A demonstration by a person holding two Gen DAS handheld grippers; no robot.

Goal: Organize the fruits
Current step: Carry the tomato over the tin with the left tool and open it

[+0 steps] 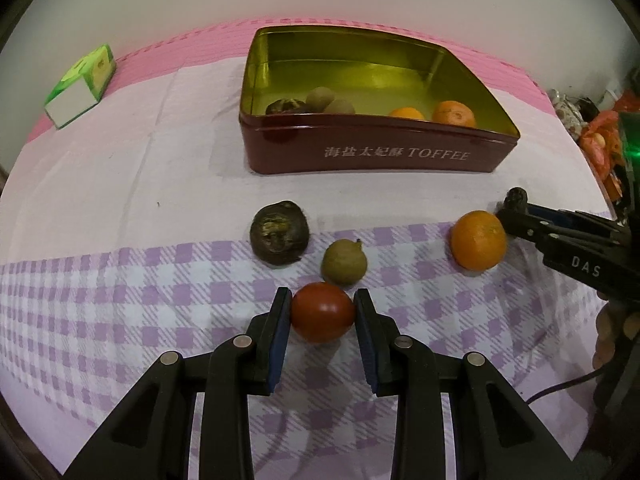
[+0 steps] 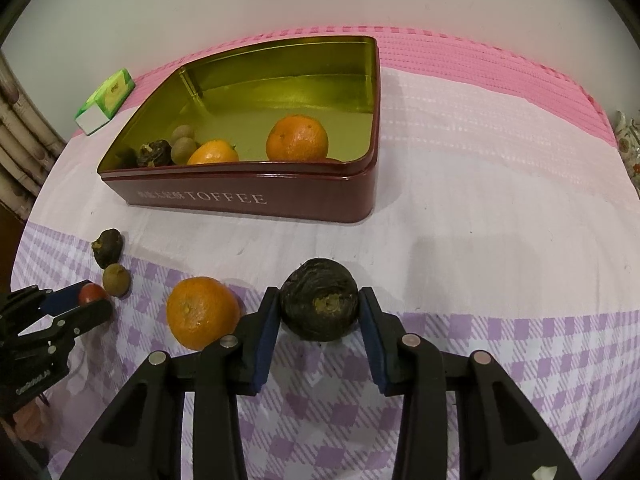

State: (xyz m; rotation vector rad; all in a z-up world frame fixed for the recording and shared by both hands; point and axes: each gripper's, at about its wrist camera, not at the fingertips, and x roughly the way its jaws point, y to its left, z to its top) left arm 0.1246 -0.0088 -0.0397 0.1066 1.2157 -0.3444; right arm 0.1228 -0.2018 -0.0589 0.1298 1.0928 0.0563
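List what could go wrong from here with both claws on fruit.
1. The left claw pinches the small red fruit by its smooth round sides; it could squirt out and roll against the green-brown fruit just beyond it.
2. The right claw is shut on the dark wrinkled fruit, with the loose orange right beside its finger; lifting might nudge the orange across the cloth.
3. Both loads head for the toffee tin, so the claws could collide.

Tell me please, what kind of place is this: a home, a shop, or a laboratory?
Most likely a home. A table wears a checked cloth over a pink one, fruit goes into a reused toffee tin, and a tissue pack lies near the wall.
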